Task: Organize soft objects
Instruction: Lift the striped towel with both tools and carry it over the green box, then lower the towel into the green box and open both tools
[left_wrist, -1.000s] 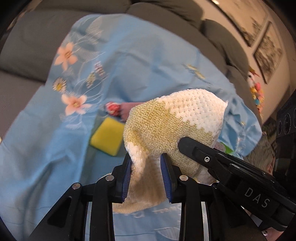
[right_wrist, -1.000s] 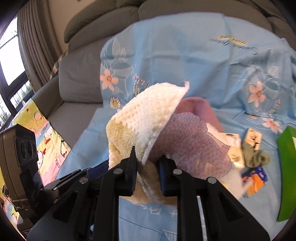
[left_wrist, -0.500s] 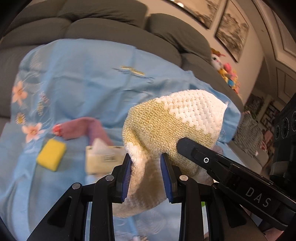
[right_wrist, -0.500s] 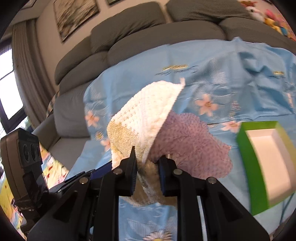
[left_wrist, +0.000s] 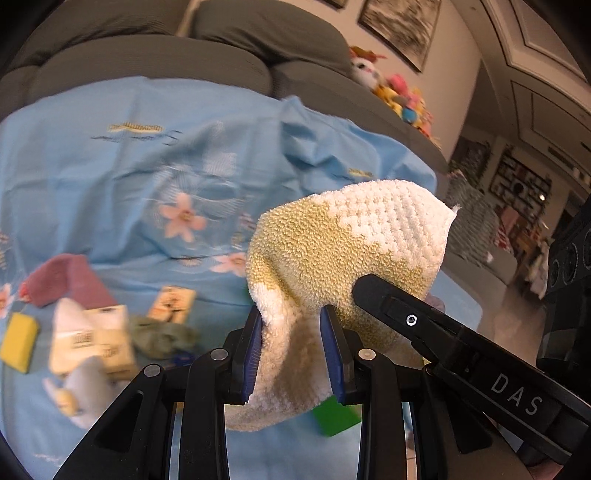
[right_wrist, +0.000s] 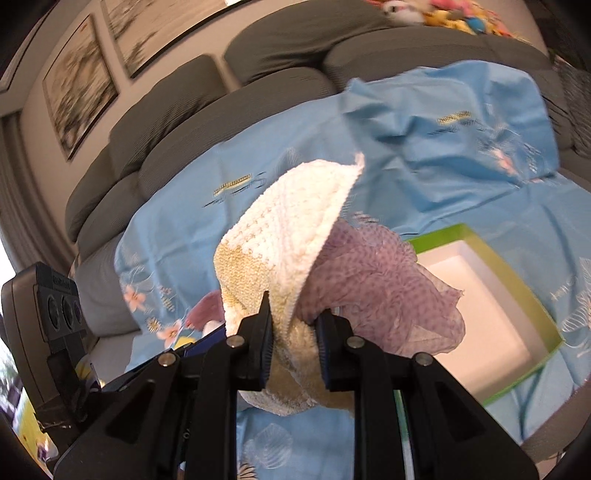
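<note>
Holding the load between both tools, the left gripper (left_wrist: 291, 347) and the right gripper (right_wrist: 293, 345) are each clamped on the cream-and-yellow knitted terry cloth (left_wrist: 343, 258), which hangs in the air above the light-blue floral bedsheet spread over the grey sofa (left_wrist: 155, 173). A mauve dotted mesh fabric (right_wrist: 384, 295) is bunched against the cloth on its right side; in the right wrist view it appears to be pinched in the same jaws, though the contact is partly hidden. Both items should handle as light, limp and compressible: they sag below the pads, will not hold a shape, and are neither fragile nor slippery, since the looped pile gives the pads good purchase. The present hold near the gathered lower edge is judged suitable; a grip on a thin single layer would let the rest drape and drag. The green-walled open box with a white interior (right_wrist: 491, 258) lies on the sheet to the right of the load, and looks like the likely destination. To the left on the sheet lie a folded pink towel (left_wrist: 62, 280), pale tissue packets (left_wrist: 92, 343), an olive-grey crumpled cloth (left_wrist: 162, 336) and a yellow sponge block (left_wrist: 16, 341), all well apart from the box. Nothing stands between load and box; trailing fabric catching the box wall is the main hazard.
</note>
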